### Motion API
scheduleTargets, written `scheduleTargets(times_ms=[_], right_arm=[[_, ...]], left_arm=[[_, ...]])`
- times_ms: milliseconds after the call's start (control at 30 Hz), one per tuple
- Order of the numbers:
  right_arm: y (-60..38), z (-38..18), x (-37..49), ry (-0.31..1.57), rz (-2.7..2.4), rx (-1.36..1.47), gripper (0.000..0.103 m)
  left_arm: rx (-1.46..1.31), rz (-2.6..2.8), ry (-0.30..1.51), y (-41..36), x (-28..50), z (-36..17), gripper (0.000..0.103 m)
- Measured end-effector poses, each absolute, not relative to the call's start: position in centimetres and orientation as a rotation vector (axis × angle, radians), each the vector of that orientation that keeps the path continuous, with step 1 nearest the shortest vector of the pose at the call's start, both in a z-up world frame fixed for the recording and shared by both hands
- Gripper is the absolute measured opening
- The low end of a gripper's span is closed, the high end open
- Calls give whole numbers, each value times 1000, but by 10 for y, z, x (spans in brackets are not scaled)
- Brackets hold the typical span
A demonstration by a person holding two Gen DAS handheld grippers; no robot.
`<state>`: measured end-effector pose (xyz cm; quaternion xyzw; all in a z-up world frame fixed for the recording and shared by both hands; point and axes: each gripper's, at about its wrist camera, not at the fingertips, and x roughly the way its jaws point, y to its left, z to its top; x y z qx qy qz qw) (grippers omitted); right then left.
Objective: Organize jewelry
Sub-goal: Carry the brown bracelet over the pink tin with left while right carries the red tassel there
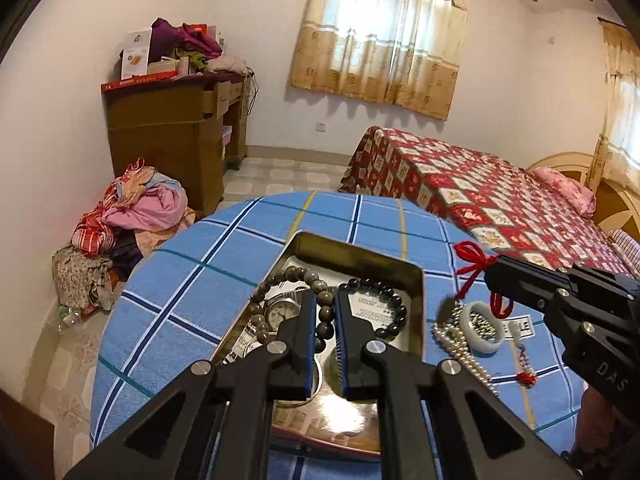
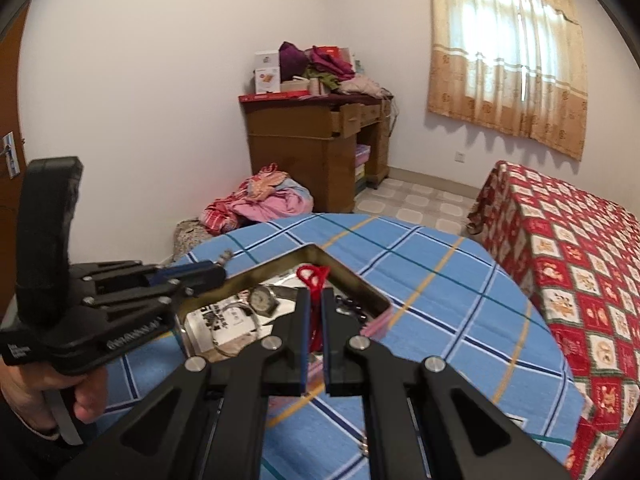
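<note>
Left tool (image 1: 325, 312): jaws nearly together, clamped on brown bead bracelet (image 1: 280, 280) over metal tin (image 1: 416, 280). Dark bead bracelet (image 1: 394, 312) and watch (image 1: 282, 314) lie in tin just beyond its tips. Right tool (image 2: 316, 312): jaws narrow, gripping red cord (image 2: 314, 280), held above tin. Right of left tool, on blue checked surface (image 1: 180, 300): jade bangle (image 1: 480, 326), pearl strand (image 1: 460, 344).

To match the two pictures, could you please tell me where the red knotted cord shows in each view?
Left wrist view: red knotted cord, right of centre, held by the right tongs.
Right wrist view: cord, centre, between those tongs.
Shared landmark: rectangular metal tin.
</note>
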<state>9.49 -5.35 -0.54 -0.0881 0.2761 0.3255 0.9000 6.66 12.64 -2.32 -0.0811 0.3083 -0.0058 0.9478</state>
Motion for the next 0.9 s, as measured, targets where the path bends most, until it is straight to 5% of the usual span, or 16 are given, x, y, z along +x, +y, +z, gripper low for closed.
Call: scheduleTargets(times_ms=[900], right_arm=[[-18, -51, 95, 685, 710, -207, 6]], left_arm=[[-182, 29, 702, 140, 74, -51, 8]])
